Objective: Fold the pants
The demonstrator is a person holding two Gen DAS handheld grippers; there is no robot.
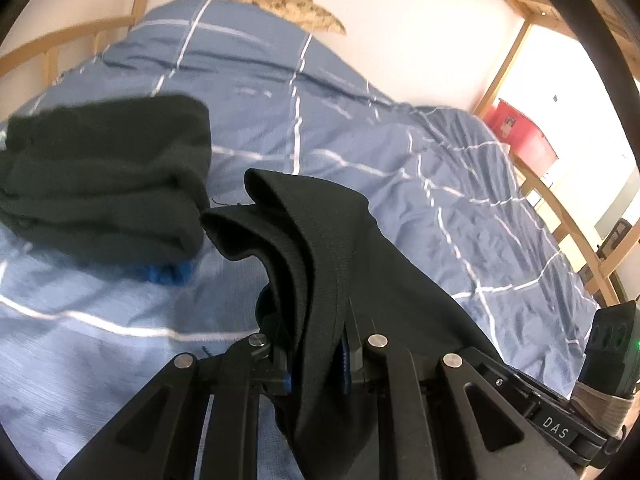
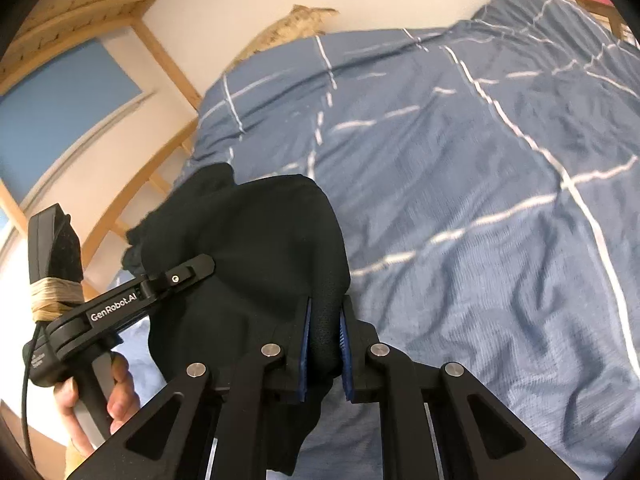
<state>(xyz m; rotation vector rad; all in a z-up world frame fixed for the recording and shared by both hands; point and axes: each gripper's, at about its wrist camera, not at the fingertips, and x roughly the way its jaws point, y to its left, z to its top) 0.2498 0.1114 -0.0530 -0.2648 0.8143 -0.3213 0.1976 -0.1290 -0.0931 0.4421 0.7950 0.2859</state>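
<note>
Pants (image 1: 320,248) sit clamped in both of my grippers, lifted above the bed. My left gripper (image 1: 316,364) has its fingers clenched on a thick fold of the black cloth, which rises past the blue pads (image 1: 342,364) and droops over to the right. My right gripper (image 2: 324,344) pinches another bunch of the same cloth between its pads (image 2: 304,344), and the rest billows up and to the left. Beyond that bunch I see the left gripper's body (image 2: 120,308), held in a hand (image 2: 96,408). A folded dark garment (image 1: 104,176) lies on the blue checked duvet (image 1: 400,184), off to my left. A wooden bed frame (image 2: 168,64) stands against the pale wall (image 1: 400,32).
</note>
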